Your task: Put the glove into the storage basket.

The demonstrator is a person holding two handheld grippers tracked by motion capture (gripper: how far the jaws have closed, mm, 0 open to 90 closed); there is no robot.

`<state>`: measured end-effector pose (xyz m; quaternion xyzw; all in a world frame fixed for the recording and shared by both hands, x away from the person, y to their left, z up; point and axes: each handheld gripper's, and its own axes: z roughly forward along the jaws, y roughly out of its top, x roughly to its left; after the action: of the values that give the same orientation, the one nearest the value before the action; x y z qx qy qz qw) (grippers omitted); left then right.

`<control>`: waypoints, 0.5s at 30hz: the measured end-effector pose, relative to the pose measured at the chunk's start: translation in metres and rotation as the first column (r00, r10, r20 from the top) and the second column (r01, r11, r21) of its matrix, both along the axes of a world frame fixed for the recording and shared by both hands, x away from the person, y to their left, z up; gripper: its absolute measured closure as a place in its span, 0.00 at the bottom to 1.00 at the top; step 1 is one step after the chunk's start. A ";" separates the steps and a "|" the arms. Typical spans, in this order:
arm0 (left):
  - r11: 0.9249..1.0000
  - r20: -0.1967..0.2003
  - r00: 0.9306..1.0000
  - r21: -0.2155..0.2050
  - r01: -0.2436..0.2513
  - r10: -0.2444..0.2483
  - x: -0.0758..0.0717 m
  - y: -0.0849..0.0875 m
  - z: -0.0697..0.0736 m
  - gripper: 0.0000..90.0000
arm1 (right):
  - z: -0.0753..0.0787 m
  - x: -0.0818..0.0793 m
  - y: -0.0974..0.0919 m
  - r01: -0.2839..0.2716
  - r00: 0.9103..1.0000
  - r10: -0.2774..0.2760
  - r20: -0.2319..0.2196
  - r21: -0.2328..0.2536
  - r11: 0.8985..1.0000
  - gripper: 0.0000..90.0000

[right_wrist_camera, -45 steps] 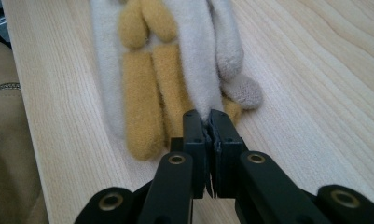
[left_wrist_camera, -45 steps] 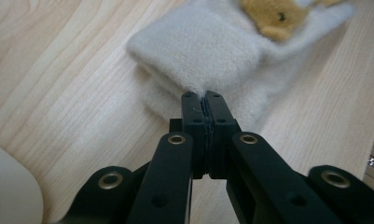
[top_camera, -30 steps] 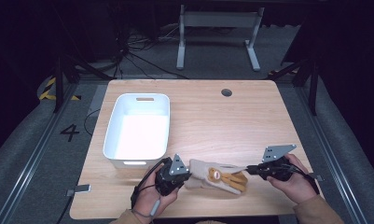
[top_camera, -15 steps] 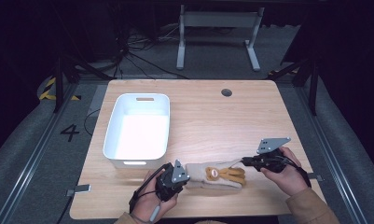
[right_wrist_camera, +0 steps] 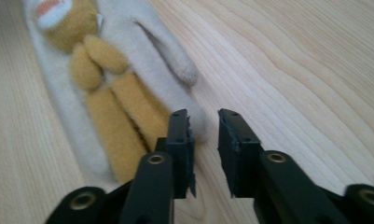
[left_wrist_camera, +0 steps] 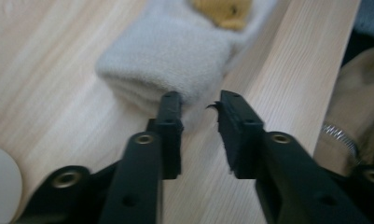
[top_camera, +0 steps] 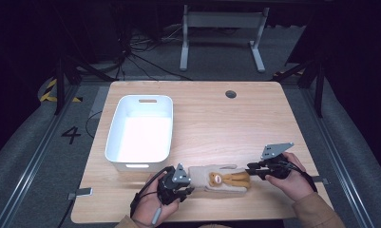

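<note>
Your sock (top_camera: pixel 220 178) lies on the tabletop (top_camera: pixel 216 123) near the front edge, long axis running 9 to 3 o'clock. Your left gripper (top_camera: pixel 184 191), jaws apart, sits at its 9 o'clock end; your right gripper (top_camera: pixel 249 169), jaws apart, at 3 o'clock.

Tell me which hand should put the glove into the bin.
Left. The left tongs sit open at the glove's cuff end, nearest the white bin. The right tongs, also open, are at the far end, so that hand would probably have to reach across.
</note>
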<state>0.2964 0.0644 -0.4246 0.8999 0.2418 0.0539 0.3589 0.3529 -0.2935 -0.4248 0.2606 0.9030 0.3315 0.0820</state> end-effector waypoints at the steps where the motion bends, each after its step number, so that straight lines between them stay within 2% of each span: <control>1: 1.000 0.016 1.000 -0.005 -0.001 0.001 -0.001 0.001 0.002 0.75 | 0.000 0.000 -0.002 0.006 1.000 -0.006 0.009 0.000 1.000 0.79; 9: 0.999 0.043 0.999 -0.043 -0.010 0.012 0.000 0.000 0.012 0.69 | 0.004 -0.001 -0.012 0.042 0.999 -0.043 0.031 0.029 0.999 0.72; 15: 0.997 0.021 1.000 -0.070 -0.006 0.008 0.006 -0.013 0.018 0.65 | 0.007 -0.002 -0.016 0.059 0.997 -0.061 0.048 0.048 0.997 0.66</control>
<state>0.3022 0.0514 -0.4066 0.8852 0.2428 0.0562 0.3928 0.3504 -0.3095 -0.4175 0.2811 0.8846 0.3560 0.1084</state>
